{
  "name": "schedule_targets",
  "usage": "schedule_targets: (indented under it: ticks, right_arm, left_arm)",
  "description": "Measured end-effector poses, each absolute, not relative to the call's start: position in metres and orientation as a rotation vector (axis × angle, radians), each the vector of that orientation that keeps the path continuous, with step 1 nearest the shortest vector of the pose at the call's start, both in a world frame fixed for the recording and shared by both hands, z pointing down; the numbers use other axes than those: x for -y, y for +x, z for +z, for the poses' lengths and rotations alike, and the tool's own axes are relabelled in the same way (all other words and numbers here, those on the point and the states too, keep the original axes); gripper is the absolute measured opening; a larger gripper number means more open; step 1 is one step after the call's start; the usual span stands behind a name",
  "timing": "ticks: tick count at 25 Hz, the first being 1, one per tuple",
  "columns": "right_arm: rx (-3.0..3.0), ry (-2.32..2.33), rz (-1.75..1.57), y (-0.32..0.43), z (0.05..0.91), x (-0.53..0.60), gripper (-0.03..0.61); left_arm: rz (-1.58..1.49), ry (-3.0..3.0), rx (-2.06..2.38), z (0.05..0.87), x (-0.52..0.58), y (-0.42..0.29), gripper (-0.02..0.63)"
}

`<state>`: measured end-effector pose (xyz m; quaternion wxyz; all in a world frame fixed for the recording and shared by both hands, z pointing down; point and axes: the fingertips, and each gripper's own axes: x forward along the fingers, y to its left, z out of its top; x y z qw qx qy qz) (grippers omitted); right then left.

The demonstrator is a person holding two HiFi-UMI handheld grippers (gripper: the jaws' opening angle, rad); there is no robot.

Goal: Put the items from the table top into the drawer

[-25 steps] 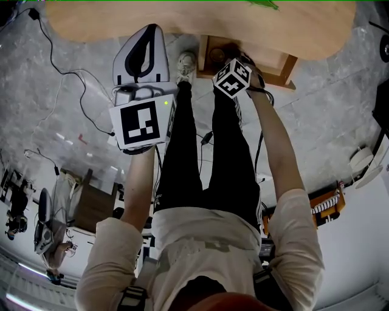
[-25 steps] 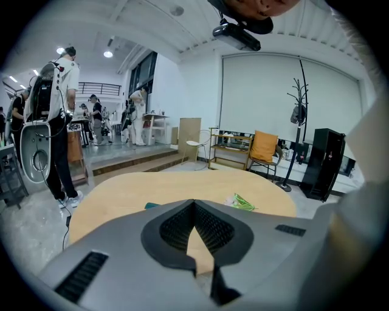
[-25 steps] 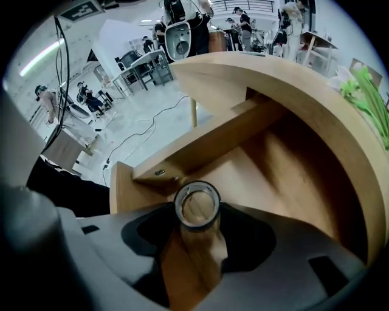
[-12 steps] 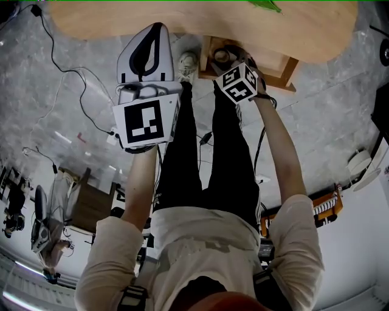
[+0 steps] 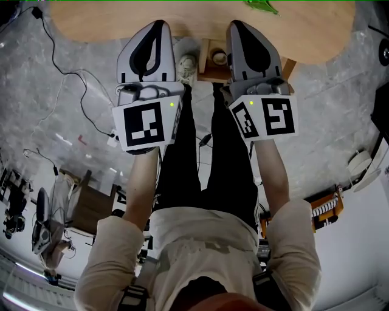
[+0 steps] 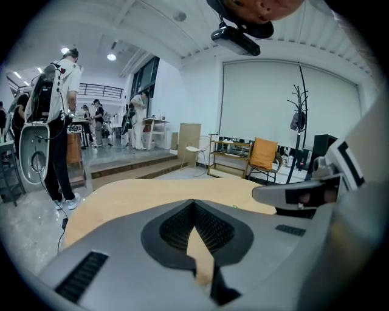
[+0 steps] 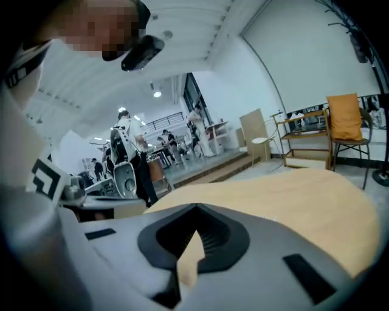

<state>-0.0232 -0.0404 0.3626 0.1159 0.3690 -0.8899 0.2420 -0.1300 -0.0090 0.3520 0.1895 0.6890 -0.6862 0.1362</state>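
We hold both grippers raised at table (image 5: 91, 21) edge, side by side. left gripper (image 5: 155, 27): jaws together, nothing between. right gripper (image 5: 242, 27): pinched closed, empty too. drawer (image 5: 205, 59) open under table, ring-shaped item (image 5: 217, 58) inside, so partly loaded. green item (image 5: 262, 5) on table top; we judge at least that one left.

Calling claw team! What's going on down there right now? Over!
Left claw shut, empty. Right claw shut, empty. Both at table edge. Drawer open below; green item on top. Nothing seen in the way.
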Motion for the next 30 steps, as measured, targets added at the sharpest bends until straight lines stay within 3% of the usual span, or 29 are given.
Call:
schedule_targets:
  ticks: [6, 16, 17, 19, 22, 30]
  right_arm:
    - [2.687, 1.149, 0.814, -0.016, 0.329, 0.047, 0.006]
    - [2.569, 0.974, 0.577, -0.012, 0.355, 0.056, 0.007]
    - [2.510, 0.948, 0.524, -0.008, 0.369, 0.064, 0.021]
    - [2.402, 0.881, 0.401, 0.001, 0.399, 0.082, 0.224]
    - [2.226, 0.743, 0.261, 0.021, 0.450, 0.108, 0.256]
    - [1.941, 0.366, 0.103, 0.059, 0.533, 0.127, 0.256]
  left_arm:
    - [0.353, 1.975, 1.930, 0.343, 0.024, -0.120, 0.008]
    - [0.354, 2.008, 1.905, 0.345, 0.037, -0.112, 0.008]
    - [0.358, 2.015, 1.902, 0.345, 0.038, -0.111, 0.008]
    - [0.367, 2.027, 1.894, 0.345, 0.039, -0.108, 0.008]
    - [0.378, 2.037, 1.884, 0.348, 0.041, -0.106, 0.008]
    - [0.410, 2.038, 1.870, 0.355, 0.041, -0.099, 0.008]
